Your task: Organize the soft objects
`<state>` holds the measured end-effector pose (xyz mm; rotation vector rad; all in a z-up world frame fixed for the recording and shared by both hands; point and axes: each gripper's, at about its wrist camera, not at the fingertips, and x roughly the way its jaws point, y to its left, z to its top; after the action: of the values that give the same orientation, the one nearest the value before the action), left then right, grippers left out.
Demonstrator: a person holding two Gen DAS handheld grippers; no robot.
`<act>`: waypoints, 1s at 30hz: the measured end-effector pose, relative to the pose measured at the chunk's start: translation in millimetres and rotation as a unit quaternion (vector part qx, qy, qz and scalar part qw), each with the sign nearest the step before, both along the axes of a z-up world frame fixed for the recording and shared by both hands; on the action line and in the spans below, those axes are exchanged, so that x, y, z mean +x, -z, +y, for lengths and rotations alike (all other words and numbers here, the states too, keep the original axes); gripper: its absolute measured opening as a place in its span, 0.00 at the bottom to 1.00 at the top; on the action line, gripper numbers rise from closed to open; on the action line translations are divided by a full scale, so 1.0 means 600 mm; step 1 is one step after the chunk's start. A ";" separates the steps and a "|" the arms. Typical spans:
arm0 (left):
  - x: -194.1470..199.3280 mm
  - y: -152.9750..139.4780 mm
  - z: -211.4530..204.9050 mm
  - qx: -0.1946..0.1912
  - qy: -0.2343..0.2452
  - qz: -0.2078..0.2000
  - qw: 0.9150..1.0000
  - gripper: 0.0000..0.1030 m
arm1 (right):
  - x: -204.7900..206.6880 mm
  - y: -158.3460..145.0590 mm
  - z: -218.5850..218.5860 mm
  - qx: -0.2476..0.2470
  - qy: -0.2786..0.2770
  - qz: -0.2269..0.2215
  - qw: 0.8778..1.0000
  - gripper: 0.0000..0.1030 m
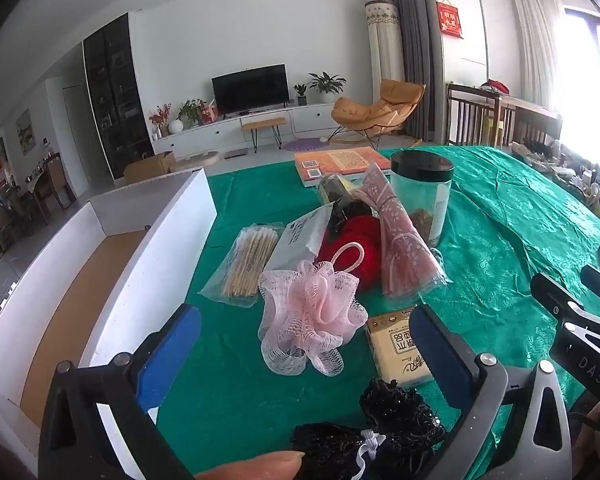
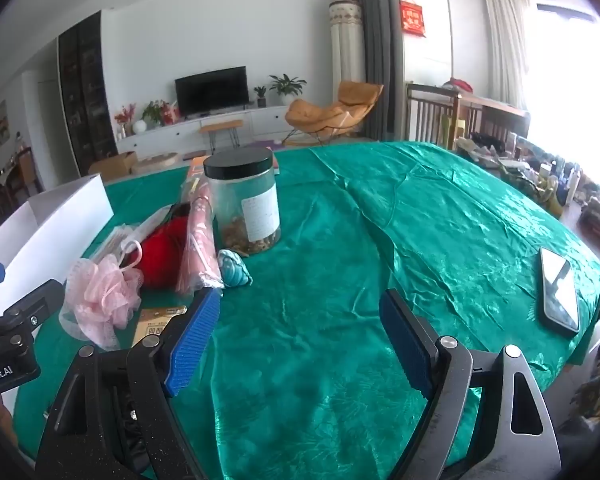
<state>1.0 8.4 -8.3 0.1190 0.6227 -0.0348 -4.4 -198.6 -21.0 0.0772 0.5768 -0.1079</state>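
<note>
Your left hand-held gripper [image 1: 300,344] stands spread wide with nothing pinched; the pink mesh bath pouf [image 1: 310,316] lies on the surface [image 1: 500,220] between its blue pads [image 1: 168,356], touching neither. Low in the left wrist view, just under the gripper, sits a black lace bundle [image 1: 380,428] with a white ribbon. Against the right pad lies a yellow tissue pack [image 1: 396,344], partly hidden by it.

Behind the pouf the pile crowds together: a red knitted item [image 1: 360,240], a pink patterned cloth in a clear sleeve [image 1: 400,248] leaning across it, a bag of cotton swabs [image 1: 248,260] to the left, and a grey-white packet [image 1: 300,236] beside that. Further up stand a clear jar with a black lid [image 1: 422,188] and an orange book [image 1: 340,162]. The white cardboard box [image 1: 148,264] fills the left of the frame, its near wall just beside the left pad.

Your right hand-held gripper [image 2: 300,344] is also spread and empty, over bare green cloth. In its view a small teal striped item [image 2: 234,272] lies at the foot of the jar, and a phone [image 2: 560,292] rests well apart at the right edge.
</note>
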 end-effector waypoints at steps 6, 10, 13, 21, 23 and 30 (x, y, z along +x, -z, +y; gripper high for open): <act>0.004 0.002 -0.004 0.004 0.000 0.004 1.000 1.00 | -0.001 0.001 -0.001 -0.001 0.000 0.000 1.000 0.82; 0.004 0.004 -0.005 0.006 -0.001 0.004 1.000 1.00 | 0.002 0.002 0.003 -0.001 0.000 0.000 1.000 0.82; 0.006 0.006 -0.005 0.008 -0.002 0.006 1.000 1.00 | 0.002 0.002 0.002 0.000 0.000 0.000 1.000 0.82; 0.007 0.007 -0.006 0.009 -0.003 0.006 1.000 1.00 | 0.002 0.004 0.003 0.000 -0.001 0.001 1.000 0.82; 0.007 0.008 -0.005 0.009 -0.003 0.006 1.000 1.00 | 0.002 0.004 0.003 0.000 -0.001 0.000 1.000 0.82; 0.007 0.009 -0.006 0.009 -0.003 0.007 1.000 1.00 | 0.002 0.004 0.002 0.002 0.000 0.001 1.000 0.82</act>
<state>5.5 5.0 -13.5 0.1344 0.6381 -0.0242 -3.0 -197.4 -23.4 0.0802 0.5793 -0.1064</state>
